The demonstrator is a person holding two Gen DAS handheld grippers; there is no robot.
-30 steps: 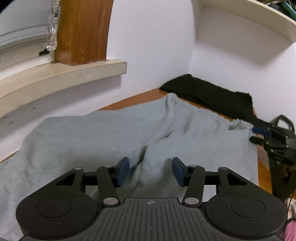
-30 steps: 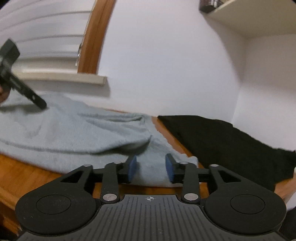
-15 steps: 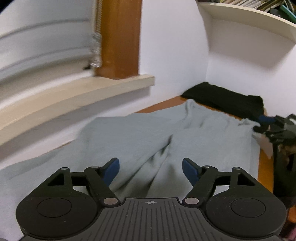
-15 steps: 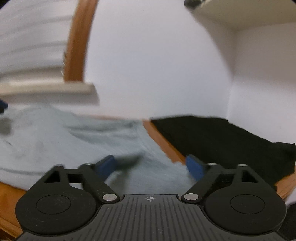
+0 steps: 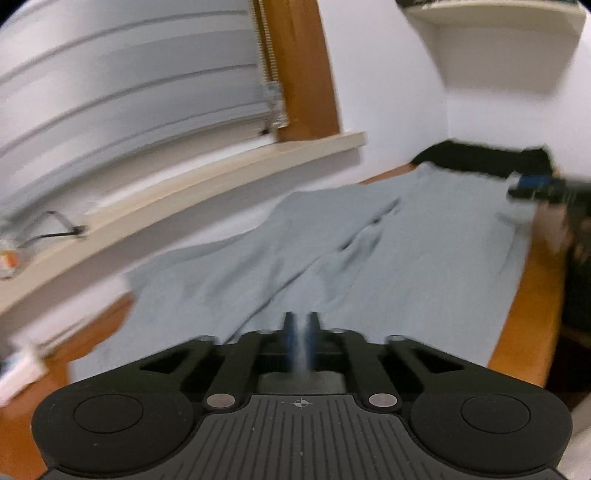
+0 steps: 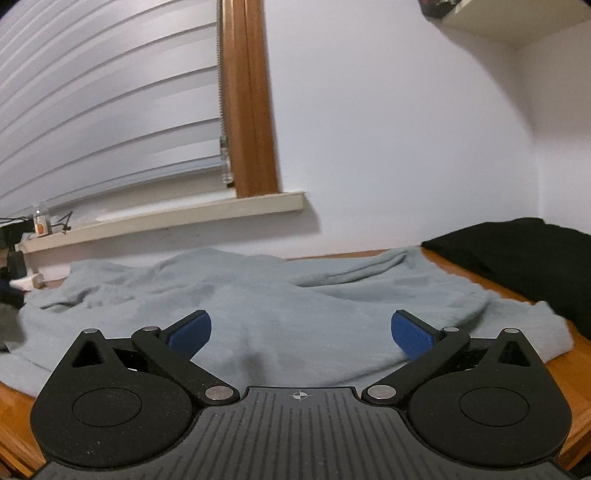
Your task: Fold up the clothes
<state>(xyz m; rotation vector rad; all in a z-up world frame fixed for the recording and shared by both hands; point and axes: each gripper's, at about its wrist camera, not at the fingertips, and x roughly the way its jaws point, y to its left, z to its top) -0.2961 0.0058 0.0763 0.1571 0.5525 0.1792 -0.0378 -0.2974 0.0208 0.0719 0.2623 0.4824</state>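
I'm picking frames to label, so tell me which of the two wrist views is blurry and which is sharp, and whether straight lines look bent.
Left wrist view: motion-smeared throughout, the blinds, the grey garment and the right gripper at the far edge all streaked. Right wrist view: mostly sharp, garment folds crisp between the open blue fingers, only slight softness at the left edge. Both views: fisheye bends the window sill and blind slats.

A room in a home is shown. A window with white blinds (image 6: 110,122) and a wooden frame (image 6: 251,110) is seen at upper left above a pale sill (image 6: 177,216). Clothes (image 6: 258,306) are spread on a wooden worktop (image 6: 565,373), and a wall shelf (image 6: 517,18) is fixed at upper right.
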